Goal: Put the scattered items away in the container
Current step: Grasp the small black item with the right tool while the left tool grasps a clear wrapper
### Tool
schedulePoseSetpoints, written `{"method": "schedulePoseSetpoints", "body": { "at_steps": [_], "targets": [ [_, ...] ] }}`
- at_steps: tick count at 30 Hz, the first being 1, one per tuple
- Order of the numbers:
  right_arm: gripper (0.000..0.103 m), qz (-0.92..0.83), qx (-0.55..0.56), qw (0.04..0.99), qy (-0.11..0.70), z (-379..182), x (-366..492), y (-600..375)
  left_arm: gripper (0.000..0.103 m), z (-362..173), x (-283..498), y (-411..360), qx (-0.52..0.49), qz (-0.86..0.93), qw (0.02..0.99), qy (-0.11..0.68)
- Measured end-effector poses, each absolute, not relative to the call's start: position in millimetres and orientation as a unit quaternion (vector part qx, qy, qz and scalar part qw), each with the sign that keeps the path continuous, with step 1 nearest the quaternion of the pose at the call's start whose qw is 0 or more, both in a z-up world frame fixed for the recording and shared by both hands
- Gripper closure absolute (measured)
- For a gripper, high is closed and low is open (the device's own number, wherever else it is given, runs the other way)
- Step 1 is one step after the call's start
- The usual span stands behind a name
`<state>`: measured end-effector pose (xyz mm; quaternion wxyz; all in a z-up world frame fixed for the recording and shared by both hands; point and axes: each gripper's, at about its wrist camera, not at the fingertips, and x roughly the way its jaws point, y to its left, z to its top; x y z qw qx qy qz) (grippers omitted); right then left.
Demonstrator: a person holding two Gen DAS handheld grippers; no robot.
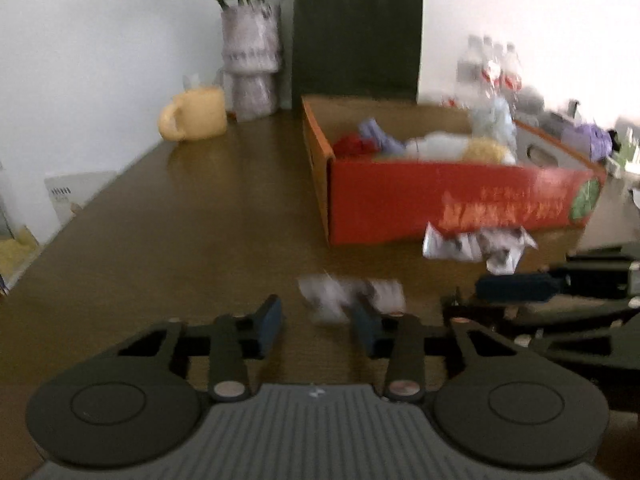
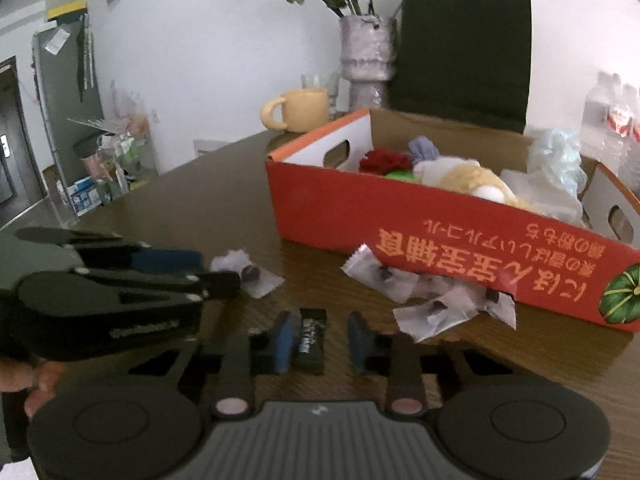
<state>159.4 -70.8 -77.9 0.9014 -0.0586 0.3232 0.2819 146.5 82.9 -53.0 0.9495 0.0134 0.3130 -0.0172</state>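
A red cardboard box [image 1: 440, 200] [image 2: 400, 232] stands on the brown table, holding soft toys and packets. Clear sachets [image 1: 476, 246] [image 2: 432, 300] lie against its front wall. Another sachet [image 1: 348, 296] [image 2: 250, 272] lies on the table. My left gripper [image 1: 320, 322] is open, low over the table, its right finger overlapping that sachet; it also shows in the right wrist view [image 2: 216, 272]. My right gripper [image 2: 320, 342] is open, with a small black packet [image 2: 312, 340] lying between its fingers, close to the left pad. It also shows in the left wrist view [image 1: 516, 286].
A yellow mug [image 1: 196, 114] [image 2: 296, 110], a vase of flowers [image 1: 250, 60] [image 2: 366, 52] and a dark paper bag [image 1: 356, 36] [image 2: 464, 52] stand at the back. Water bottles [image 1: 492, 68] stand right of the box. The table edge [image 1: 80, 216] runs along the left.
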Motion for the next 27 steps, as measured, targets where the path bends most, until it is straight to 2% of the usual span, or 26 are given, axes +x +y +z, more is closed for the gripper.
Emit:
{"method": "schedulePoseSetpoints", "body": {
  "at_steps": [1,2,7,9,18,20,23,26,27],
  "targets": [
    [0.093,0.284,-0.058,0.901,0.323,-78.1,157.8,-72.2,0.077,-52.9,146.0,83.2,0.016,-0.019,0.949,0.313],
    [0.093,0.284,-0.060,0.902,0.321,-78.2,155.1,-74.1,0.081,-53.3,145.4,83.3,0.017,-0.021,0.950,0.312],
    [0.094,0.271,-0.049,0.906,0.321,-78.3,146.4,-91.2,0.083,-52.3,139.8,85.6,0.011,-0.023,0.951,0.307],
    [0.094,0.265,-0.039,0.909,0.319,-77.0,142.8,-100.9,0.094,-49.3,135.7,85.6,0.008,-0.025,0.953,0.303],
    [0.094,0.243,-0.004,0.925,0.293,-60.2,131.3,-139.7,0.094,-31.9,119.7,81.5,0.016,-0.027,0.960,0.277],
    [0.094,0.241,-0.001,0.926,0.292,-60.1,130.2,-144.9,0.088,-31.6,124.0,79.0,0.019,-0.035,0.958,0.283],
    [0.094,0.238,0.004,0.926,0.293,-62.1,129.8,-148.6,0.062,-34.8,135.6,73.3,0.037,-0.031,0.955,0.293],
    [0.094,0.236,0.009,0.926,0.294,-64.4,128.8,-152.7,0.051,-42.2,149.0,71.7,0.046,-0.019,0.949,0.310],
    [0.094,0.234,0.011,0.926,0.294,-65.5,128.7,-154.2,0.051,-45.1,152.8,72.2,0.045,-0.020,0.947,0.316]
  ]
}}
